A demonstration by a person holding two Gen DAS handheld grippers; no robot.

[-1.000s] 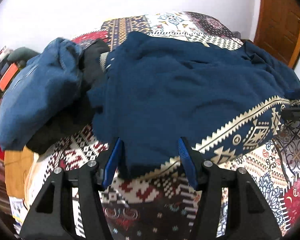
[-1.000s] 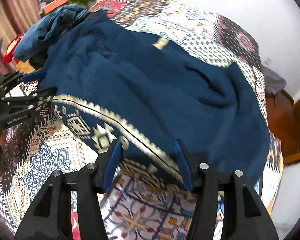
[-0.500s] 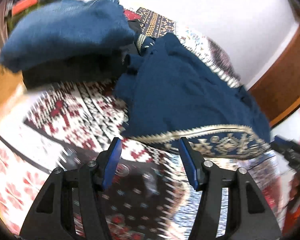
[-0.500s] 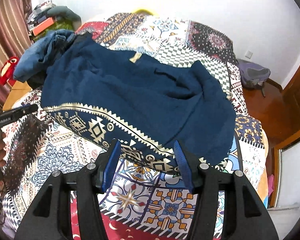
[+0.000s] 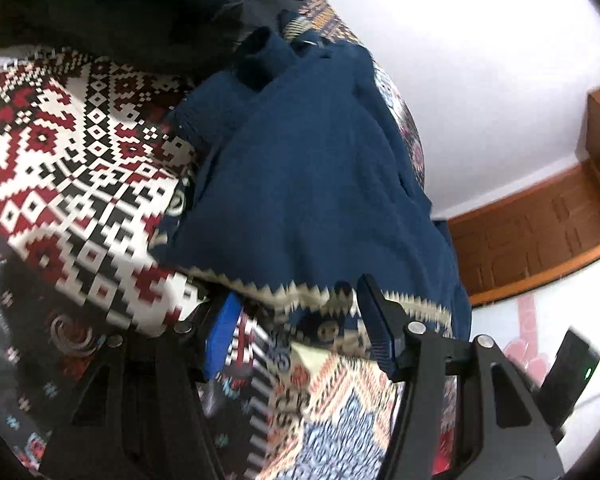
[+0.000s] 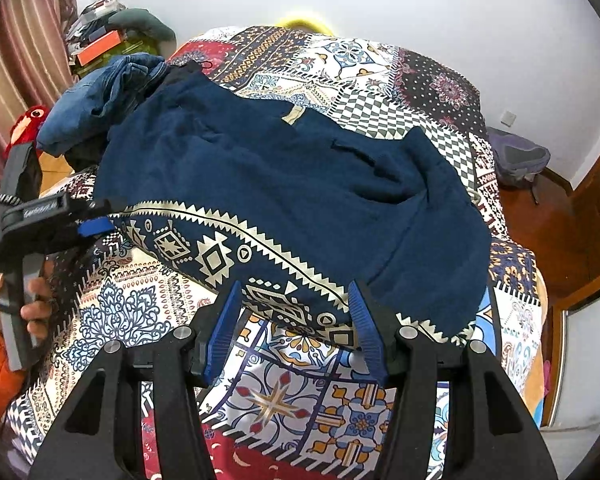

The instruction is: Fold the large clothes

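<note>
A large navy sweater with a cream patterned hem band lies spread on the patchwork bedspread. It also shows in the left wrist view. My left gripper is open, its jaws on either side of the hem's left corner. In the right wrist view the left gripper sits at the hem's left end. My right gripper is open, its blue pads on either side of the hem band near the right corner. Neither gripper holds cloth.
A pile of blue denim and dark clothes lies at the sweater's far left. A wooden floor and a grey bag are to the bed's right. Clutter stands at the far left corner.
My left gripper swung left and dropped low to the hem's left corner. My right gripper pulled back a little and now sits at the hem near the right corner. Both stay open.
</note>
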